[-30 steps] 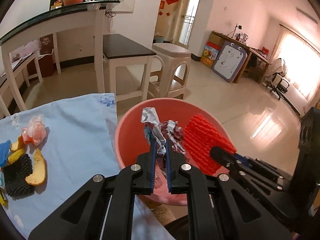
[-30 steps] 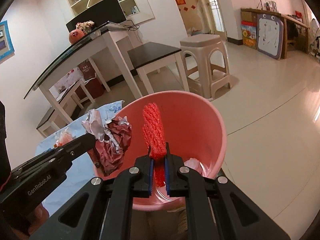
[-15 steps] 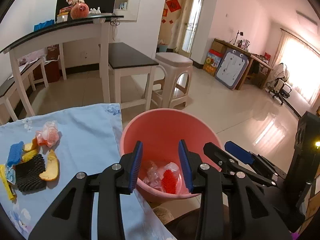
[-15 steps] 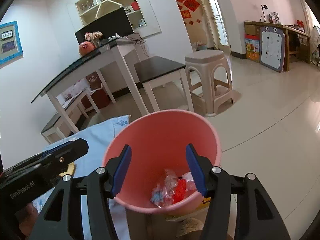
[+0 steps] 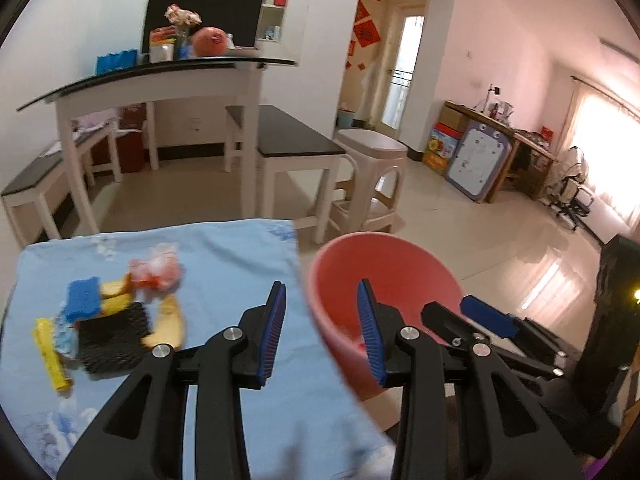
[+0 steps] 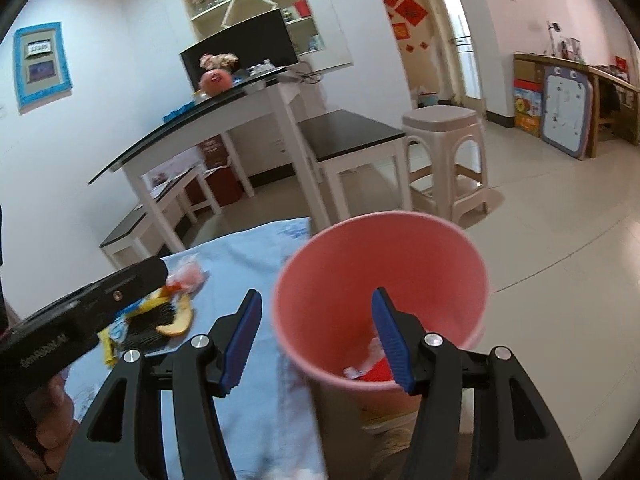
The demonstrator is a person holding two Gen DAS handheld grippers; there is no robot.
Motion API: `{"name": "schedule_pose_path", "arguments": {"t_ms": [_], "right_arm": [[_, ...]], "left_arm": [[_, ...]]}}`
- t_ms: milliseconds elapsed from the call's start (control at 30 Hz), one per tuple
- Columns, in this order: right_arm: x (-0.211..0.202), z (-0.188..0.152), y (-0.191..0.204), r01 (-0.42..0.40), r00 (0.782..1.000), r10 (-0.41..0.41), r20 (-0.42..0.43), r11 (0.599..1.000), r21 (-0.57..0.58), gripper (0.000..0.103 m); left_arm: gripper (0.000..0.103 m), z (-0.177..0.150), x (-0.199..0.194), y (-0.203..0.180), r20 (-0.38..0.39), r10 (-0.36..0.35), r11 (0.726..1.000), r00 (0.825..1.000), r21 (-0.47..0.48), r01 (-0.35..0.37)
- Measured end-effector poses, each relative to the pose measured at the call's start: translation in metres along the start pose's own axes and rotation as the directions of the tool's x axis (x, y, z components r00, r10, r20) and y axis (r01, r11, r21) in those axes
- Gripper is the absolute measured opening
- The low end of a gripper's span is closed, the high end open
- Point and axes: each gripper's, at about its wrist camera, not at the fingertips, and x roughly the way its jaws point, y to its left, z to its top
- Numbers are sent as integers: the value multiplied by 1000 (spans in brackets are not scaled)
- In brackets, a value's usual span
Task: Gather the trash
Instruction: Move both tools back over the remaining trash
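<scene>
My left tongs (image 5: 320,312) and right tongs (image 6: 316,320) both gape with nothing in them, straddling the pink bin's (image 6: 460,264) rim. Leftover trash (image 5: 116,320) lies left of the bin on the blue-clothed worktop (image 5: 224,256); some scraps (image 6: 370,366) sit inside the bin.

A glass-topped white table (image 5: 160,76) stands against the wall. A beige plastic stool (image 5: 370,176) sits beside a dark-topped bench (image 5: 296,136).

sunlit tiled floor (image 5: 500,248), white walls (image 6: 120,80)
</scene>
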Motion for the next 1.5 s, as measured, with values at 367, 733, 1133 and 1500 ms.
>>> {"name": "schedule_pose_path", "arguments": {"t_ms": [367, 733, 1133, 1500], "right_arm": [[5, -33, 78, -111, 992, 112, -58, 994, 12, 58], [-11, -68, 140, -139, 990, 135, -51, 988, -70, 66], [-2, -76, 153, -119, 992, 112, -65, 987, -107, 90], [27, -76, 168, -171, 976, 146, -159, 973, -156, 82]], "left_arm": [[37, -44, -55, 74, 30, 143, 989, 989, -38, -141], [37, -86, -89, 112, -8, 161, 981, 987, -110, -161], [37, -91, -88, 139, 14, 122, 974, 992, -193, -117], [37, -93, -71, 189, -71, 194, 927, 978, -313, -207]]}}
